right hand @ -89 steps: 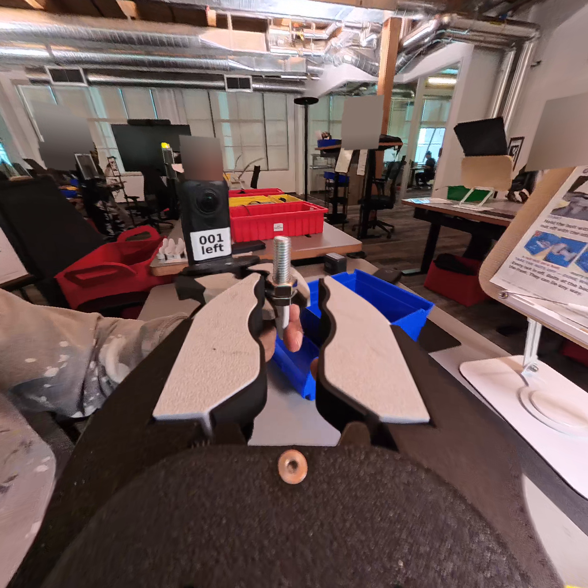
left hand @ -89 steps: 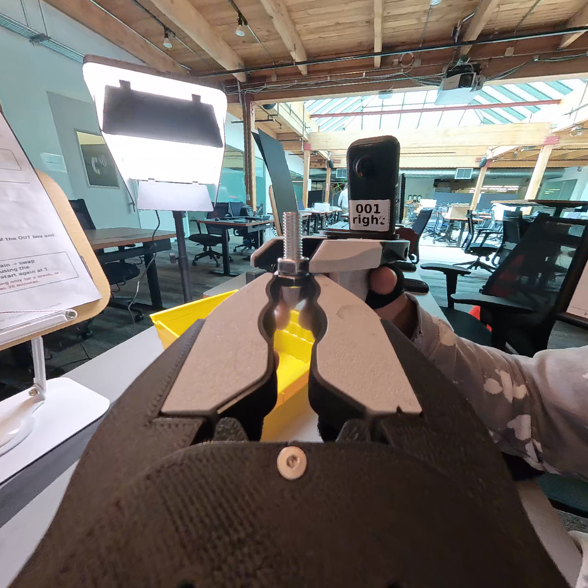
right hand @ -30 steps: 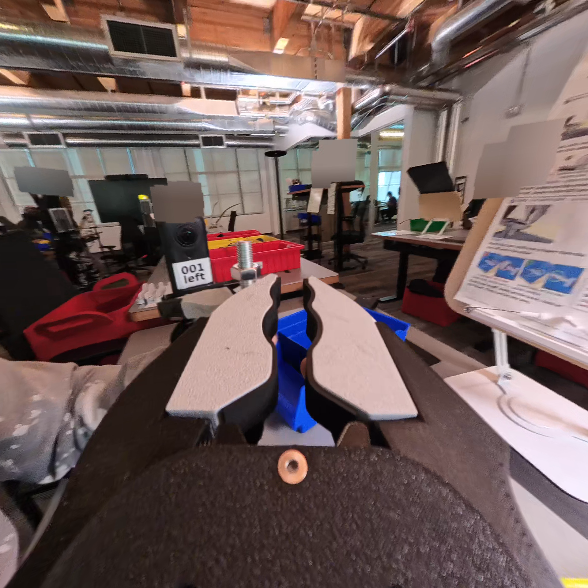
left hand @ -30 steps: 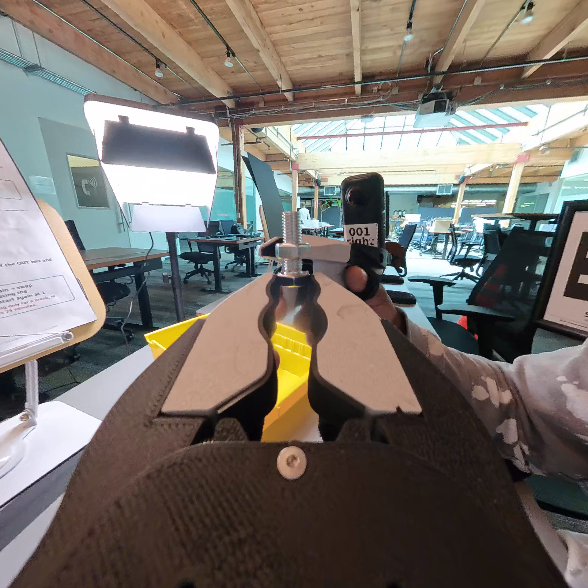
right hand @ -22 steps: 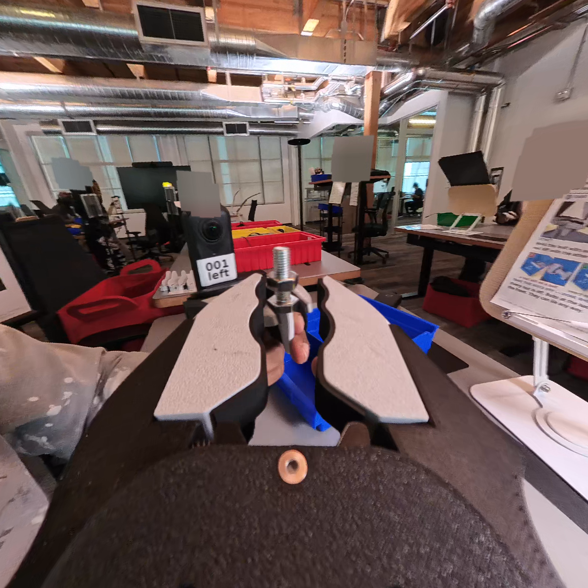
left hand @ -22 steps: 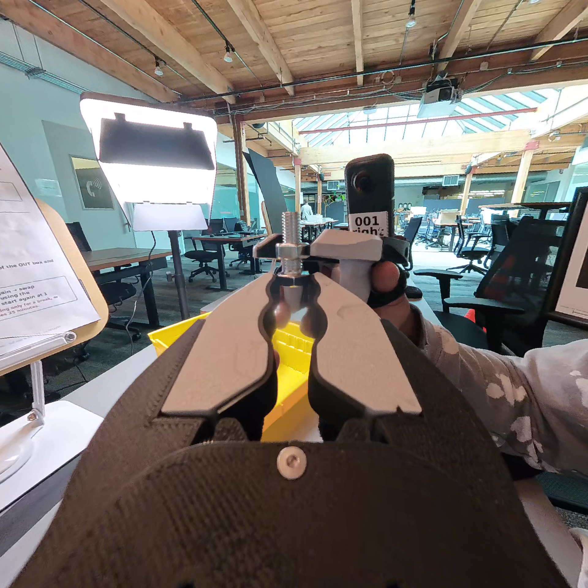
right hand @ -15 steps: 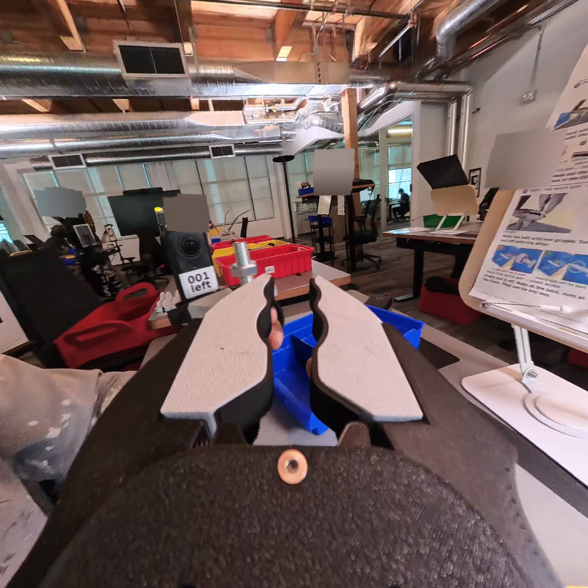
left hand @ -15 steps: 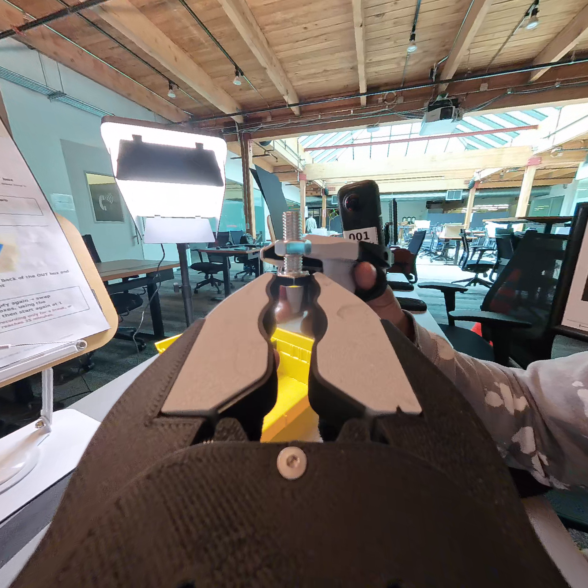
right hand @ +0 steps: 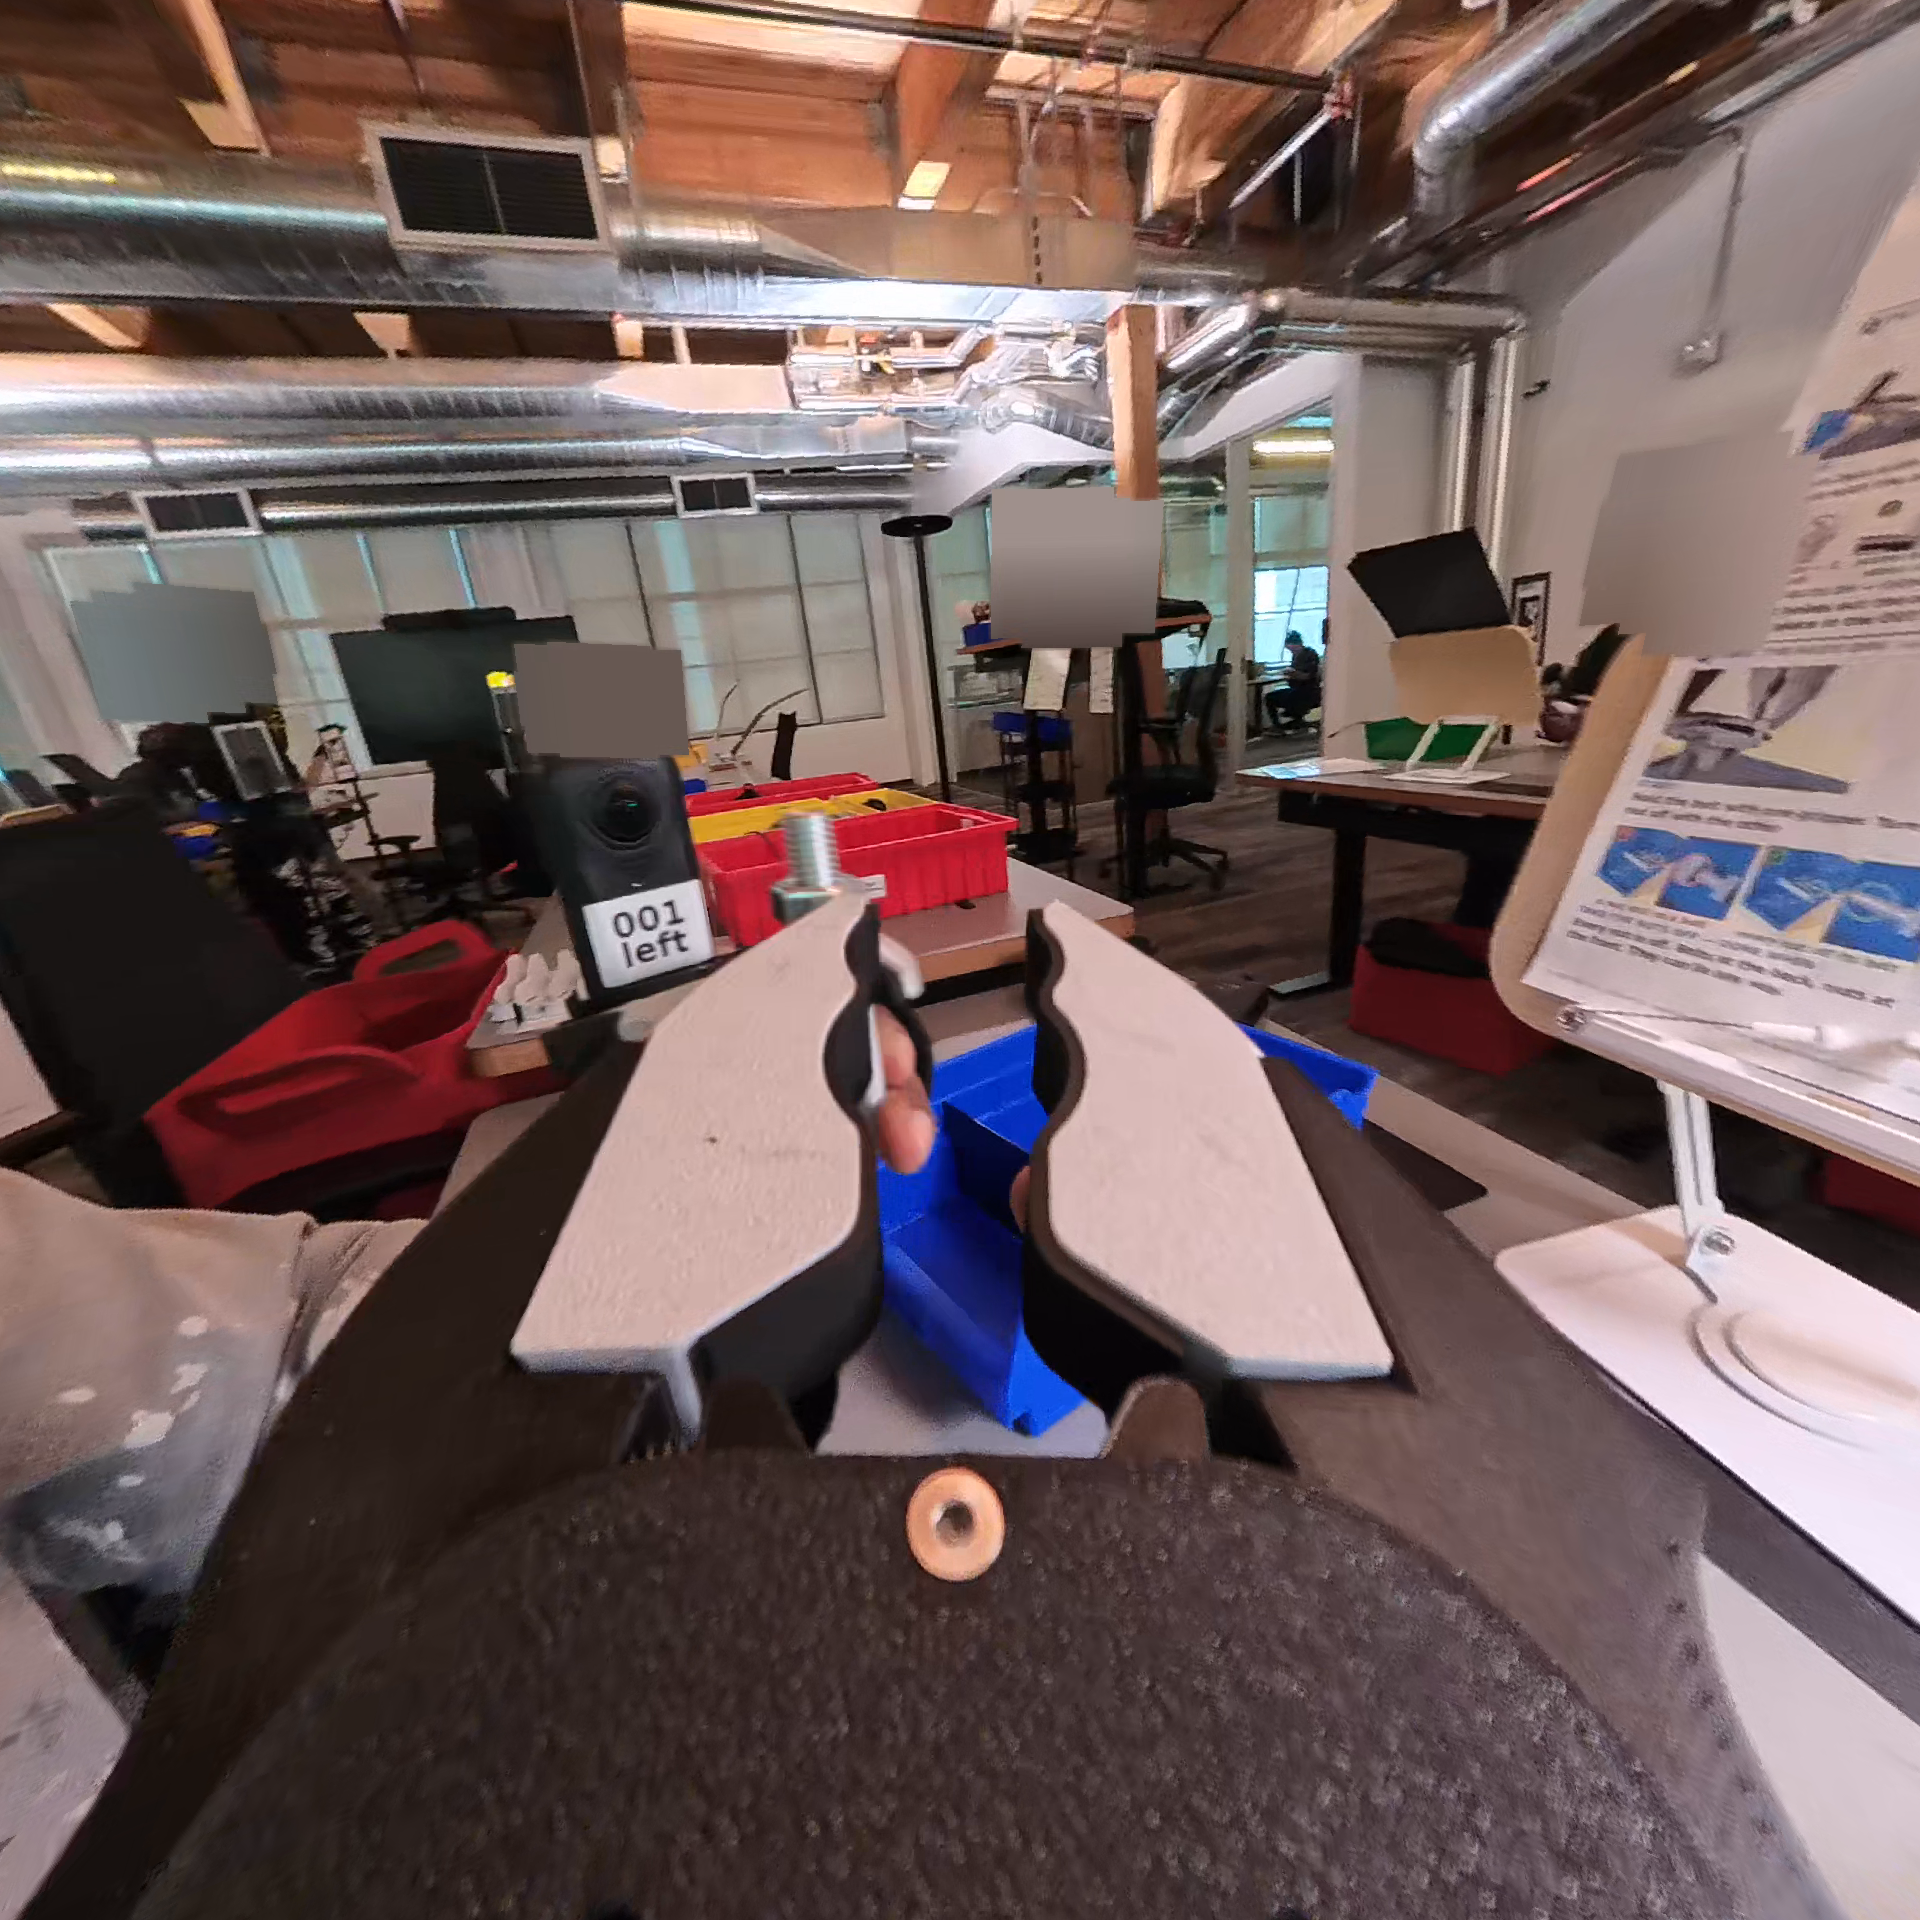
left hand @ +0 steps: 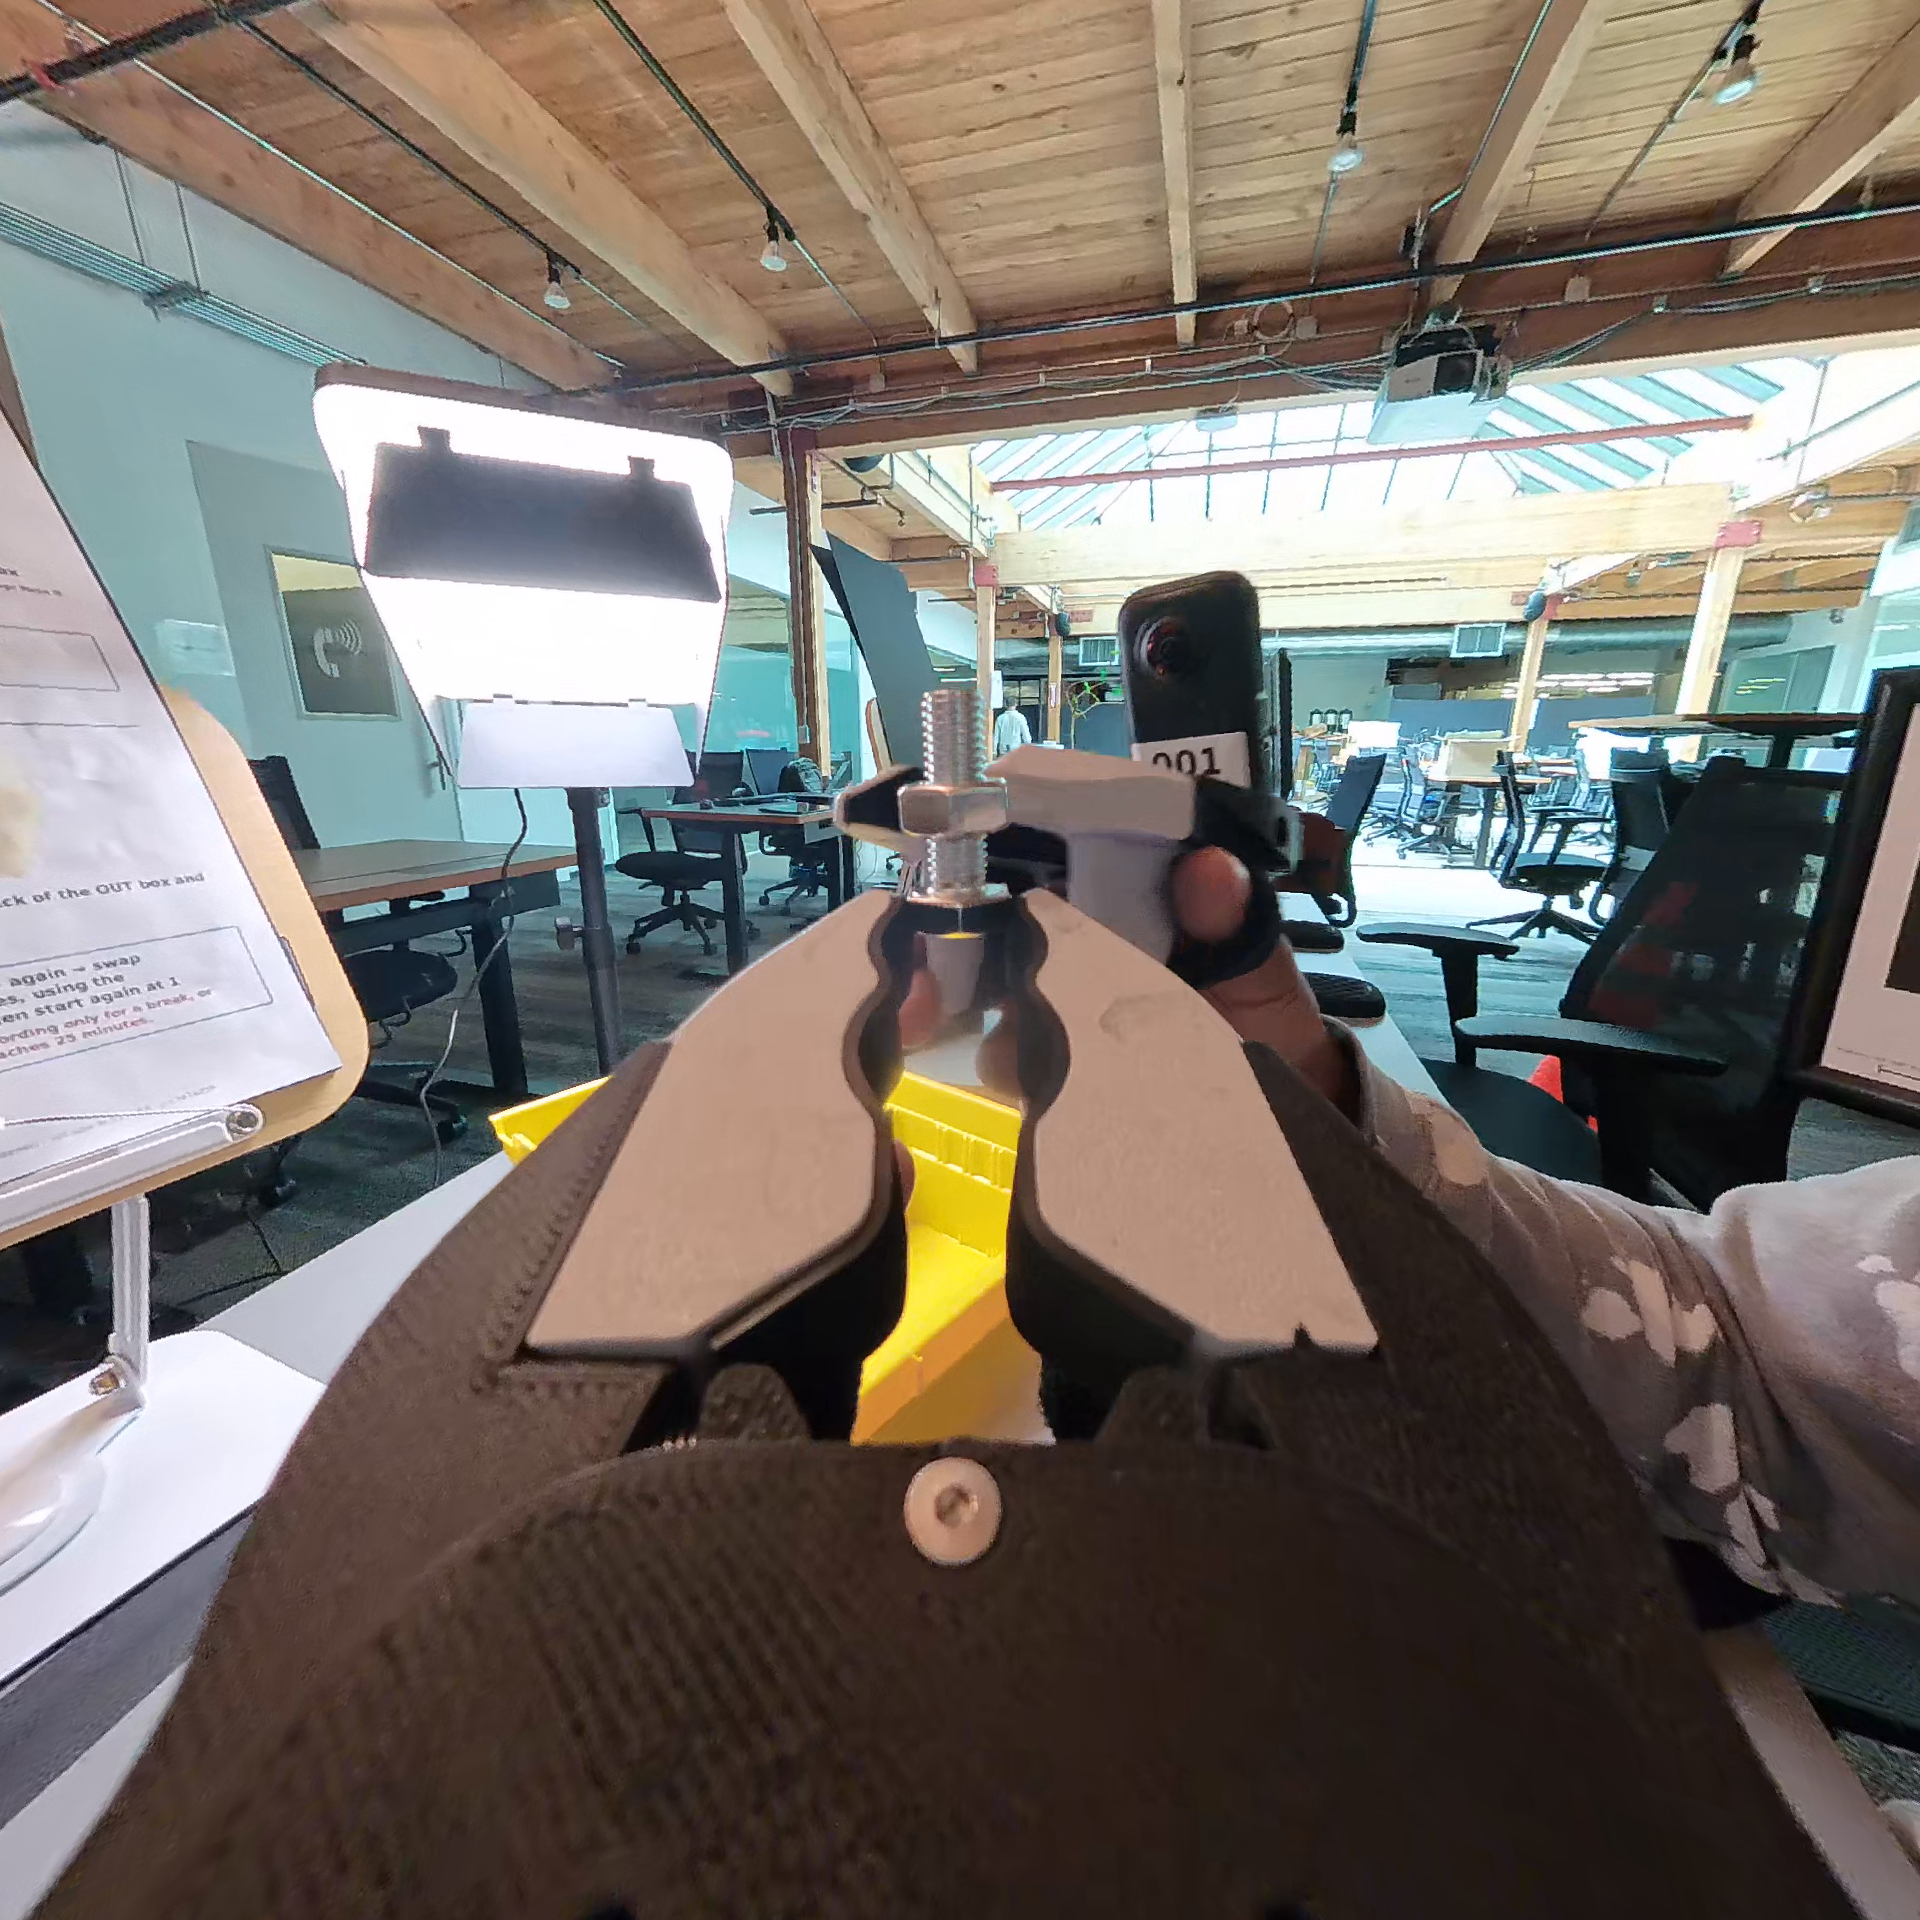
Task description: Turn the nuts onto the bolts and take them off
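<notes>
White printed sticker (right hand: 646, 935) on black camera (right hand: 621, 810); second sticker (left hand: 1190, 758) half hidden; printed sheet (left hand: 104, 914) on clipboard; another sheet (right hand: 1756, 914). Wording withheld.

Left tool (left hand: 954, 914) fingers closed, level, pointing forward; right tool (right hand: 951, 951) fingers parted, empty, facing it.

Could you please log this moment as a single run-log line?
left gripper: shut on bolt | nut: on thread | right gripper: open, off nut | bolt upright
</notes>
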Demonstrator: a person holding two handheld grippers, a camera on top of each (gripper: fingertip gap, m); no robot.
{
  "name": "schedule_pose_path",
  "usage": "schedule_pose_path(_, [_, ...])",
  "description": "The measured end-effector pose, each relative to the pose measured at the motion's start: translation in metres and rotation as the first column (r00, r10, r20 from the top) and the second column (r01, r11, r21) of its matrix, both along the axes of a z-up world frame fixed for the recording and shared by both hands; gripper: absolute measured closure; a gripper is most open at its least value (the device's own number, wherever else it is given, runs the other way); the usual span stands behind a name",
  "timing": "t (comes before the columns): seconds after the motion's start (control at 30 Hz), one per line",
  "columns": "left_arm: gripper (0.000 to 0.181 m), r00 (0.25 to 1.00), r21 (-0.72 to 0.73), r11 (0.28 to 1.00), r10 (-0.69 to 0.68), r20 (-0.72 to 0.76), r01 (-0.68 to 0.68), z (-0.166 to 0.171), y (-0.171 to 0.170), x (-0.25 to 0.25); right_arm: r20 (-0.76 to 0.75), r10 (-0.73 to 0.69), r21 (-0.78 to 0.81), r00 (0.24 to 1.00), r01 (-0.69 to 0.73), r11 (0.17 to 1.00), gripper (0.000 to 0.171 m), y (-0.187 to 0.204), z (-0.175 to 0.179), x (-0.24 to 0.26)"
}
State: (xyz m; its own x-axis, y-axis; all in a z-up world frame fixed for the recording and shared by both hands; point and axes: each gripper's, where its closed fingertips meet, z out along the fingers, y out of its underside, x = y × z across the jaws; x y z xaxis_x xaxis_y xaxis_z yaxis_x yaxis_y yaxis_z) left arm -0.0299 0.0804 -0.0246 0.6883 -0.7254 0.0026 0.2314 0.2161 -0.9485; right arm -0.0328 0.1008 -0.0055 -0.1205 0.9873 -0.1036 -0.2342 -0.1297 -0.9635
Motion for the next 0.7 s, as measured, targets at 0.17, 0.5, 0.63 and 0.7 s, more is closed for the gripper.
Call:
schedule_pose_path(0.17, [0.163,1.0,-0.009,1.0,-0.007,-0.011,0.007,-0.003,0.001,0.004,0.03,0.026,0.054,0.999,-0.027,0.998,0.134,-0.017,-0.004,-0.008])
schedule_pose_path(0.5, [0.163,1.0,-0.015,1.0,-0.004,-0.025,0.004,-0.004,0.002,0.003,0.043,0.029,0.061,0.999,-0.031,0.998,0.13,-0.015,-0.001,-0.003])
schedule_pose_path(0.63, [0.163,1.0,-0.012,1.0,0.001,-0.03,-0.001,-0.004,0.001,0.005,0.062,0.027,0.058,0.998,-0.03,0.998,0.131,-0.013,-0.005,-0.005])
schedule_pose_path(0.7, [0.163,1.0,-0.009,1.0,-0.021,-0.013,0.021,-0.001,-0.001,0.002,0.033,-0.048,0.029,0.998,0.047,0.998,0.152,0.004,-0.001,0.002])
